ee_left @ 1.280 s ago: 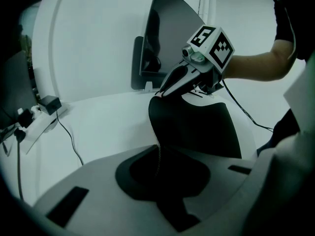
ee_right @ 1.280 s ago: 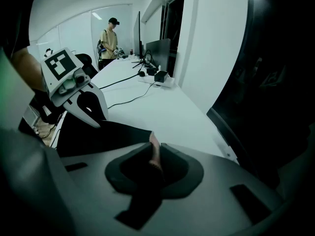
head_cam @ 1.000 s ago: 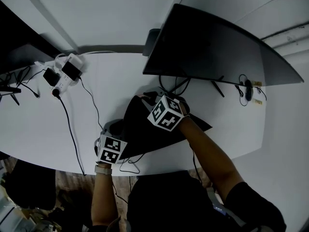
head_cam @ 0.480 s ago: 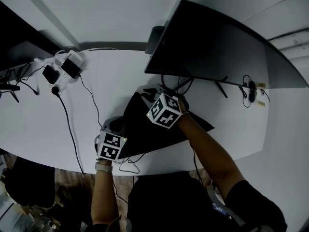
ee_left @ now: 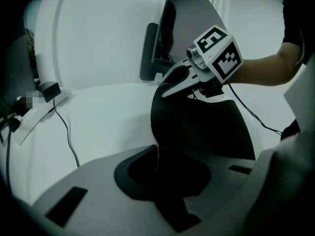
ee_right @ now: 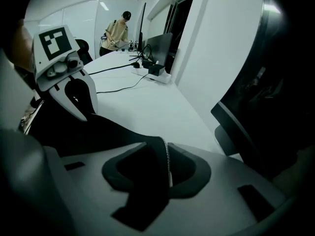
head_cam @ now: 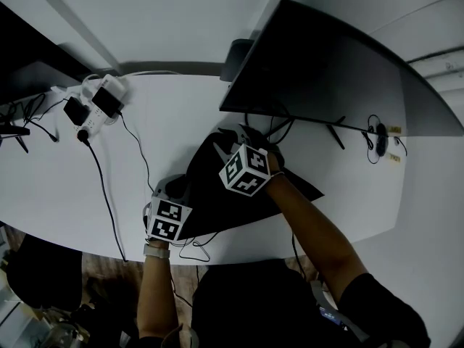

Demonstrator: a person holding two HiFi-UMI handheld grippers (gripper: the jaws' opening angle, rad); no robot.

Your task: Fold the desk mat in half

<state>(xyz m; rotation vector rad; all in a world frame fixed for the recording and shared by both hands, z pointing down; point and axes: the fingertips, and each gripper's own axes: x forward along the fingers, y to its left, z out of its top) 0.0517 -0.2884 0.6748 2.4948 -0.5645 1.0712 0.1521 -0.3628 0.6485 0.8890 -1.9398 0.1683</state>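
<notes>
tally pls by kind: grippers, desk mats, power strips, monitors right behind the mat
Grey handheld grippers with marker cubes: 2, left and right, both opening, mat edge between the fingers
Black flexible desk mat: 1
White power strip: 1
Large dark flat monitor: 1
Total: 5

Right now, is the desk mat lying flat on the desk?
No, in the left gripper view the desk mat stands up off the white desk as a curved sheet rather than lying flat.

Mat (head_cam: 210,194) partly hidden under forearm (head_cam: 304,220); far person (ee_right: 117,31) too small for detail; dark thing (head_cam: 22,56) cut by left edge.
</notes>
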